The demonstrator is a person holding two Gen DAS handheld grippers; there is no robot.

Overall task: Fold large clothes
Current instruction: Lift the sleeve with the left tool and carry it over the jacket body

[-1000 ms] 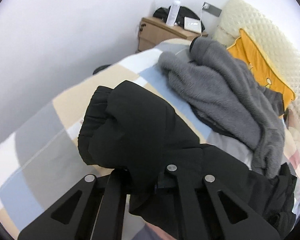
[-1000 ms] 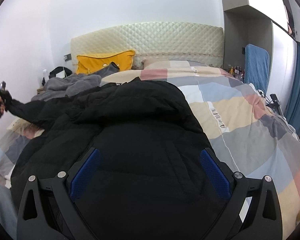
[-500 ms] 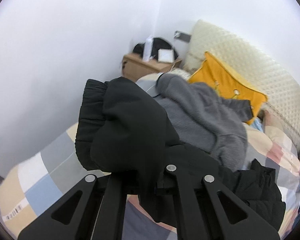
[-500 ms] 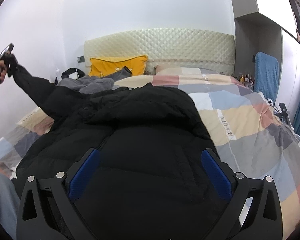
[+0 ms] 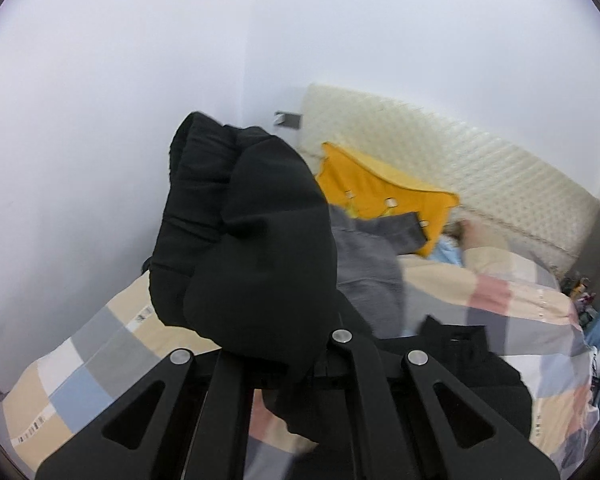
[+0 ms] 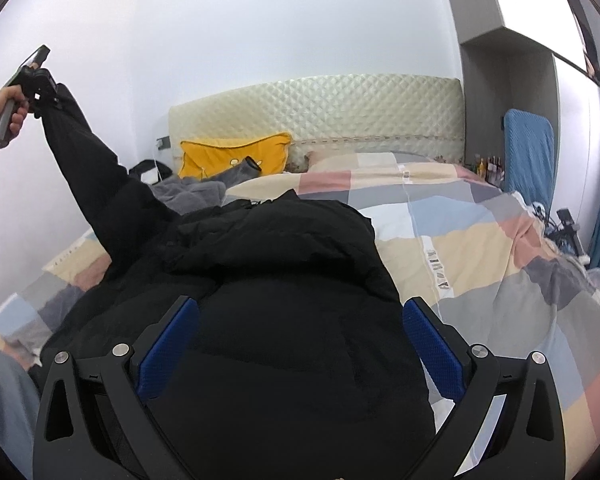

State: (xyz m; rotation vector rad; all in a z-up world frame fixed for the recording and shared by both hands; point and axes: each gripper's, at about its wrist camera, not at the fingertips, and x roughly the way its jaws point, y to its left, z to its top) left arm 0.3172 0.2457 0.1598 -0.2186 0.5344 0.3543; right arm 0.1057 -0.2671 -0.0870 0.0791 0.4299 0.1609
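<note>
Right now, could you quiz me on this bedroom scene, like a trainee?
1. True or false: the left gripper holds the coat by its sleeve, lifted off the bed.
2. What colour is the pillow? A yellow, B green, C red.
3. Fill in: the right gripper's blue fingers are ___ above the coat.

Key: 1 true; 2 A; 3 open.
</note>
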